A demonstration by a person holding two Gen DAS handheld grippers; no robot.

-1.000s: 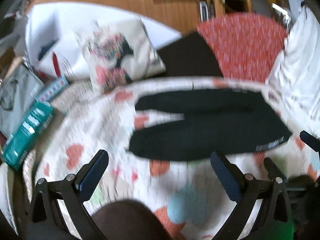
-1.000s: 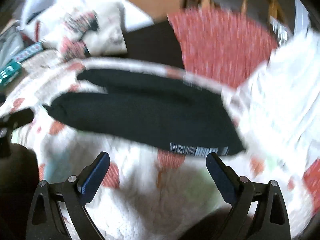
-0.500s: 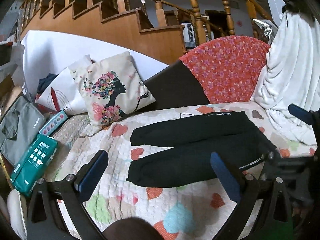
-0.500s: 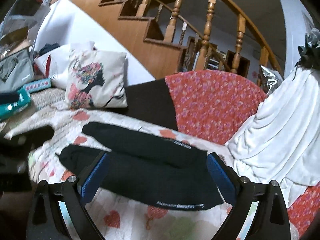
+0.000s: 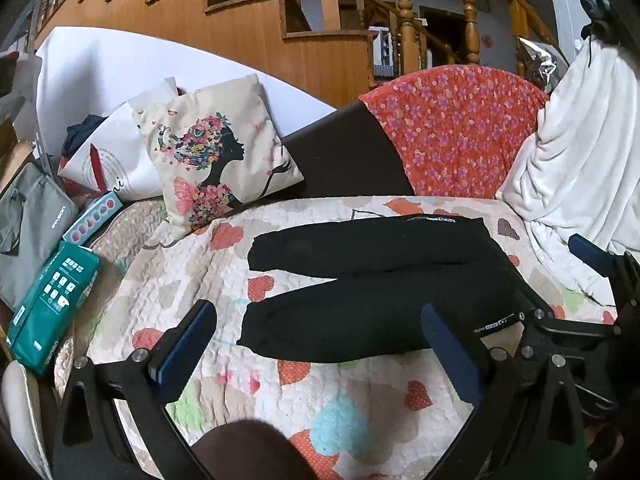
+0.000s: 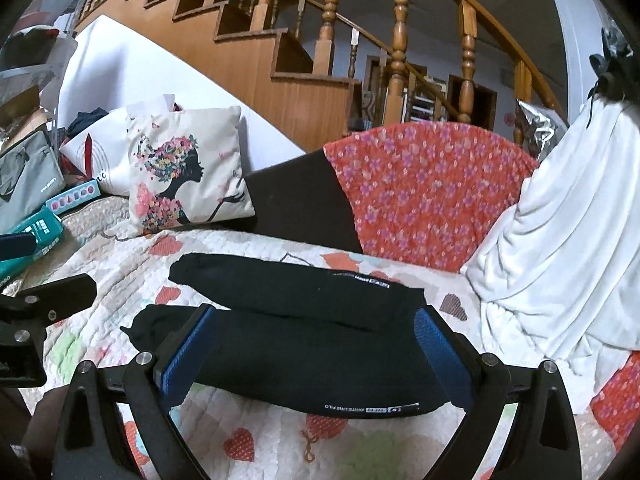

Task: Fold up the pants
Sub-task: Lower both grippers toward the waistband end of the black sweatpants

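Observation:
Black pants [image 5: 372,280] lie flat on a heart-patterned quilt [image 5: 224,364], legs pointing left and slightly spread, waistband with a white label at the right. They also show in the right wrist view [image 6: 304,328]. My left gripper [image 5: 316,344] is open and empty, above the quilt near the lower leg's cuff. My right gripper [image 6: 316,352] is open and empty, hovering near the waistband end; it also shows at the right of the left wrist view [image 5: 592,280].
A floral cushion [image 5: 216,152] and a white pillow [image 5: 116,160] lean at the back left. A green box [image 5: 52,304] and grey bag [image 5: 28,224] lie at the left. A white blanket [image 5: 576,184] drapes the red floral sofa back [image 5: 456,128]. A wooden staircase stands behind.
Both grippers have pulled back and tilted up from the pants, so the pants sit lower in view and more of the stairs shows. The pants have not moved. Both grippers stay open.

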